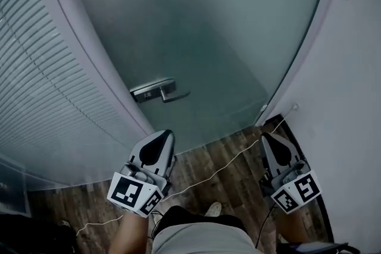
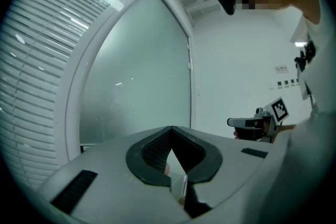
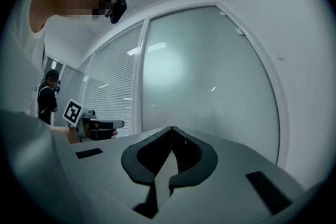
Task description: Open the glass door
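The frosted glass door (image 1: pixel 202 27) filled the upper centre of the head view, with its metal handle (image 1: pixel 159 92) at centre left. The left gripper (image 1: pixel 165 135) hung at the lower left of centre, just below the handle and apart from it, jaws clenched and empty. The right gripper (image 1: pixel 266 137), at lower right by the door's edge and the white wall (image 1: pixel 351 68), was clenched and empty too, above the wooden floor (image 1: pixel 220 157).

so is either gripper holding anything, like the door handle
Nothing is held: the left gripper and right gripper are both shut, empty, apart from the handle.
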A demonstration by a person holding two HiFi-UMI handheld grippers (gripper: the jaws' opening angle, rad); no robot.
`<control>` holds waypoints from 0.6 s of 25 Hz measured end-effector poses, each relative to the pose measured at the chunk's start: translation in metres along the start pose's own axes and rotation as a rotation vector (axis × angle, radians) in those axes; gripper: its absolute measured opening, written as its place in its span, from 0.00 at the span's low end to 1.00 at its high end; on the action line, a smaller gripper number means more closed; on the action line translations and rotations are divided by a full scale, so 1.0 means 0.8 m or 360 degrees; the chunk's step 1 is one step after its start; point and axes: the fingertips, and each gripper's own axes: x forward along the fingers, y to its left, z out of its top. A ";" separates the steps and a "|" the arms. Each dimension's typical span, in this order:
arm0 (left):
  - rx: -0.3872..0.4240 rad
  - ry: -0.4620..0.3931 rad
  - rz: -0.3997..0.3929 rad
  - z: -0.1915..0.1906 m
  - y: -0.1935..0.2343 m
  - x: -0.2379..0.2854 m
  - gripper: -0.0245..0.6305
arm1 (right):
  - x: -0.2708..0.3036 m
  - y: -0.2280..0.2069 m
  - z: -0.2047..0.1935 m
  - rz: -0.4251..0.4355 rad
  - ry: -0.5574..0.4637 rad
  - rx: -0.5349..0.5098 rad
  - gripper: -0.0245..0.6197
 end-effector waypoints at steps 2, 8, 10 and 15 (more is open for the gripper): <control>0.0008 0.0019 0.0057 -0.005 0.007 0.002 0.04 | 0.018 -0.004 -0.008 0.0060 -0.0001 0.0023 0.04; 0.0021 0.0043 0.0177 -0.009 0.034 0.001 0.04 | 0.068 -0.003 -0.020 0.0191 0.0023 0.0067 0.04; 0.0014 0.0045 0.0200 -0.017 0.047 0.001 0.04 | 0.085 0.002 -0.028 0.0230 0.0039 0.0055 0.04; 0.0020 0.0014 0.0236 -0.029 0.085 0.012 0.04 | 0.135 0.012 -0.043 0.0325 0.0081 0.0011 0.04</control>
